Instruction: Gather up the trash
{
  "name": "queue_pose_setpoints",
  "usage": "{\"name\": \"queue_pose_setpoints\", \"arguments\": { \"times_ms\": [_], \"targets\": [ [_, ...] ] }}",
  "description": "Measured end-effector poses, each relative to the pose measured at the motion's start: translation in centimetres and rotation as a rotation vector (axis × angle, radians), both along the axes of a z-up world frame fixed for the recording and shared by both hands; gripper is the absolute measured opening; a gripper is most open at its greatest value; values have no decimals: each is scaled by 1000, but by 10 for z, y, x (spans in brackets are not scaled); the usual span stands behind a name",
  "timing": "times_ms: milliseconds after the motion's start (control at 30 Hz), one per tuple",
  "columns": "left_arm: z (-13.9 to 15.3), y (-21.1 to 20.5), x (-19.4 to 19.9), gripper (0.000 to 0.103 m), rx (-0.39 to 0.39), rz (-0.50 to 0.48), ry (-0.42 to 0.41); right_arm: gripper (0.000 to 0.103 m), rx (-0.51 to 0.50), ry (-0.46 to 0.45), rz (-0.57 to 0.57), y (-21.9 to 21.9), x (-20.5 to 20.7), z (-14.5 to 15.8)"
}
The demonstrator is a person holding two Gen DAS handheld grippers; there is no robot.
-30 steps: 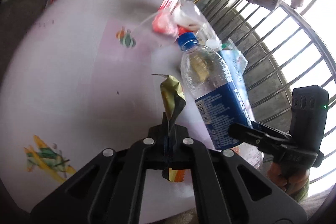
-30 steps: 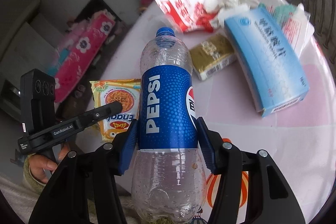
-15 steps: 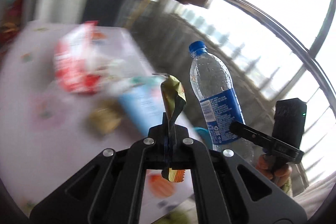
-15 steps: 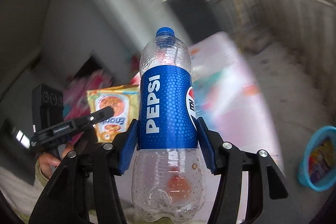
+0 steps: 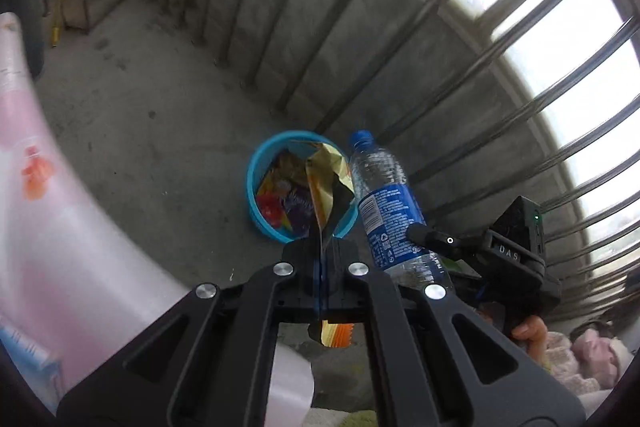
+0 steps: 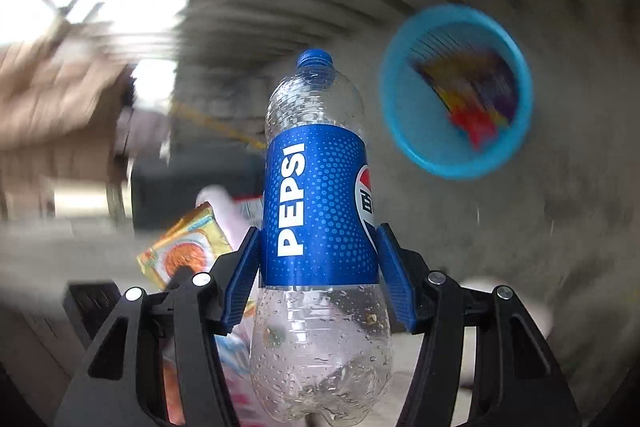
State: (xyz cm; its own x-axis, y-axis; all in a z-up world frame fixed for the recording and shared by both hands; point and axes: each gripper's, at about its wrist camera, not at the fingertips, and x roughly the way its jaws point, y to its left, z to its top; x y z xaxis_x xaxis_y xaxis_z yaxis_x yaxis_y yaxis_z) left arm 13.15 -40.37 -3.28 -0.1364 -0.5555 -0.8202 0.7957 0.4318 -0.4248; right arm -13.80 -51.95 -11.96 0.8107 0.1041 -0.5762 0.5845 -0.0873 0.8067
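My left gripper (image 5: 322,247) is shut on a crumpled gold snack wrapper (image 5: 326,187), which sticks up in front of a blue round bin (image 5: 256,187) on the concrete floor. The bin holds colourful wrappers. Just to the right is an empty Pepsi bottle (image 5: 384,203). In the right wrist view the bottle (image 6: 316,187) stands upright between the blue pads of my right gripper (image 6: 318,247). Those jaws are opening, though the pads still touch the label. The bin (image 6: 444,167) lies to the upper right there, and the wrapper (image 6: 184,255) at lower left.
A table under a pink cloth (image 5: 60,227) curves along the left. A low concrete wall with metal railing bars (image 5: 480,67) runs behind the bin. A person's hand (image 5: 528,331) holds the right gripper's handle, with pink fabric (image 5: 592,359) beside it.
Both grippers have swung away from the cluttered table to the floor and the blue bin. The wrapper and the bottle stay between their jaws. The right view has rolled.
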Motion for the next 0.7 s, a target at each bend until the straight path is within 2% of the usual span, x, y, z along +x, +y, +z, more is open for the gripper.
{"name": "queue_pose_setpoints", "arguments": {
  "times_ms": [133,167,200,233,267,300,367,433,567,700],
  "targets": [
    [-48,-62,-5,0,90,-46,21,59,260,10,-177,-21,-12,-71],
    [-59,-77,-6,4,114,-68,28,60,301,10,-228,-25,-15,-83],
    [-71,-92,-8,9,151,-96,31,63,364,-25,-298,-31,-17,-101],
    [-81,-105,-9,23,190,-113,21,65,438,-58,-354,-35,-18,-118],
    [-86,-114,-5,33,208,-104,8,71,500,-62,-395,-34,-18,-130],
    [-87,-116,1,34,208,-70,-14,74,531,-59,-417,-35,-18,-138],
    [-83,-117,11,44,180,-12,-24,75,514,-55,-404,-39,-14,-142],
    [-73,-110,19,49,132,22,-10,79,484,-42,-390,-39,-8,-138],
    [-42,-88,26,51,58,41,-38,79,465,-63,-376,-34,-12,-128],
    [-5,-45,25,52,-36,64,-66,79,396,-55,-315,-30,-9,-116]
  ]
}}
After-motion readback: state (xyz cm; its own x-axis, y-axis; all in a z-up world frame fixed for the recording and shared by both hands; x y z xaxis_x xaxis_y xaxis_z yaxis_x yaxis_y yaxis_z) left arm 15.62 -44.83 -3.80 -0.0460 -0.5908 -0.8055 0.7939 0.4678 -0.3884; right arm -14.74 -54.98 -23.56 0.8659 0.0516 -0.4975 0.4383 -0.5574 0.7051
